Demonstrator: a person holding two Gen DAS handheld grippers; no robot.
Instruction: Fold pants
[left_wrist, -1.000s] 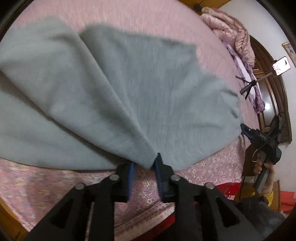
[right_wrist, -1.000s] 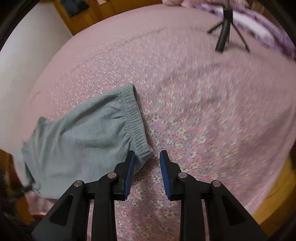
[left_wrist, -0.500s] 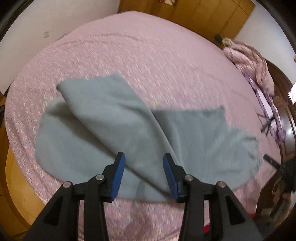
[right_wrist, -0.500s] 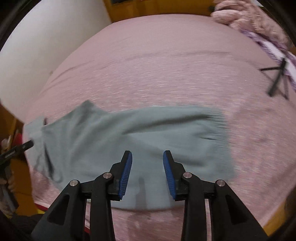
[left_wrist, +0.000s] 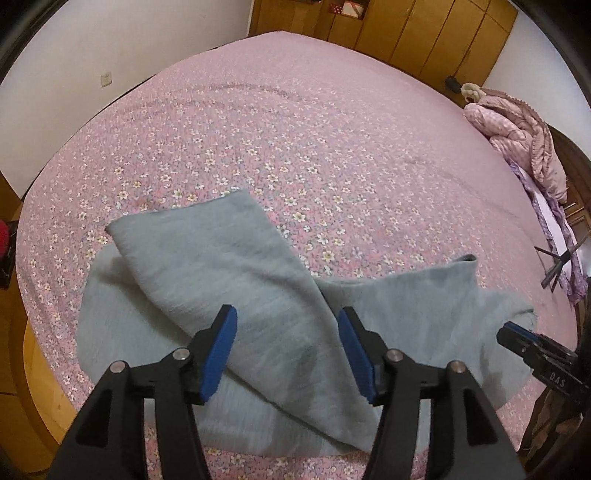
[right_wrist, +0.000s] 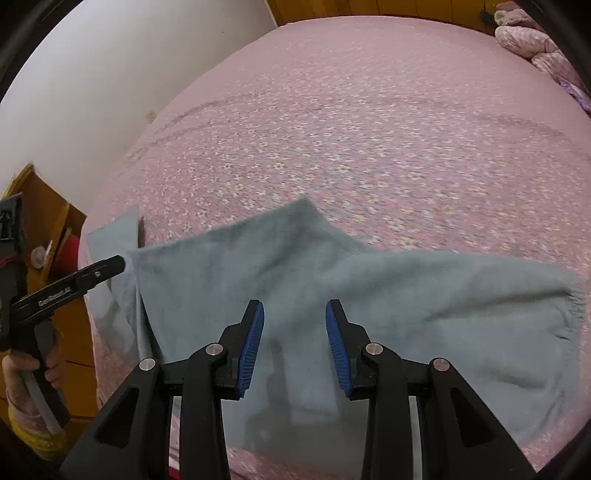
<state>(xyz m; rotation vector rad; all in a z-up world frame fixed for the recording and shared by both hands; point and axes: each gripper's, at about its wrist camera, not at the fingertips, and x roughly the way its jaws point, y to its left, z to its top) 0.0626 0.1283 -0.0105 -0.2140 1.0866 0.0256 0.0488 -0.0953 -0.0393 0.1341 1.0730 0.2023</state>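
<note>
The grey-green pants (left_wrist: 236, 280) lie on the pink flowered bed (left_wrist: 295, 129), one leg folded across the other so the hem end points to the far left. In the right wrist view the pants (right_wrist: 406, 295) spread across the near bed, with the elastic waistband at the right edge. My left gripper (left_wrist: 286, 350) is open and empty, held above the folded leg. My right gripper (right_wrist: 294, 347) is open and empty above the middle of the pants. Each gripper shows at the edge of the other's view.
A pink quilt (left_wrist: 517, 129) is heaped at the bed's far right. A black tripod (left_wrist: 557, 262) stands on the bed at the right. Wooden wardrobes (left_wrist: 406, 33) line the far wall. The bed's wooden frame (left_wrist: 33, 369) runs along the left side.
Both grippers have let go of the pants, opened wide and drawn back and up. The pants now lie flat on the bed with one leg folded over.
</note>
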